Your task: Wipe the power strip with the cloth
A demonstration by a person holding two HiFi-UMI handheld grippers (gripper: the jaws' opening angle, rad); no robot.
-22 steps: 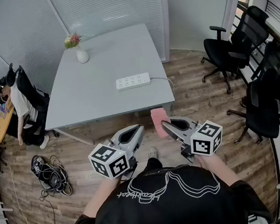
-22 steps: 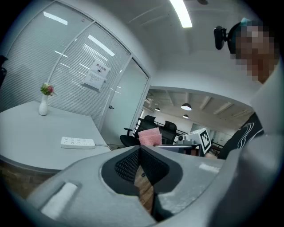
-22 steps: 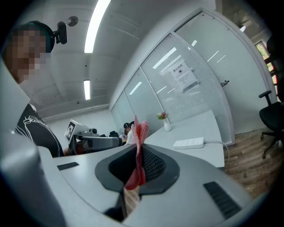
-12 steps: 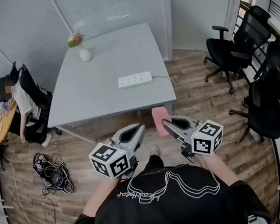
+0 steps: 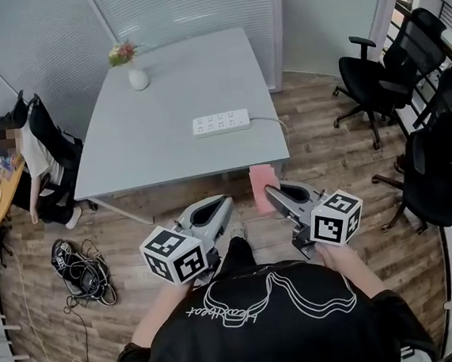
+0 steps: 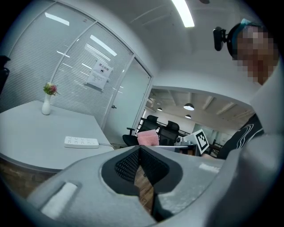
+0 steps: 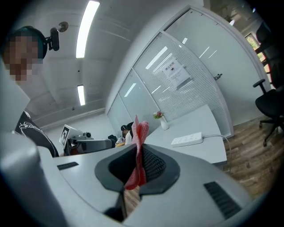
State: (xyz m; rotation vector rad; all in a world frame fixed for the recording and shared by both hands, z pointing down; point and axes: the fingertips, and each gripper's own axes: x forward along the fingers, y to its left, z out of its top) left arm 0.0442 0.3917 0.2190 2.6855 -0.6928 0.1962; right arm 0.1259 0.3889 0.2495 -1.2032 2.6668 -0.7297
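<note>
Right gripper (image 5: 269, 190) pinches the pink cloth (image 5: 259, 181); left gripper (image 5: 225, 201) is closed, empty. Power strip (image 5: 221, 122) lies near the right edge of the table (image 5: 159, 151) (cable (image 5: 267, 120) trailing off).

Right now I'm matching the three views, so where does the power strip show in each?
Head view: power strip, upper centre, on the table.
Left gripper view: power strip, left of centre.
Right gripper view: power strip, right of centre.
Shared landmark: the flower vase at the table's far end.
</note>
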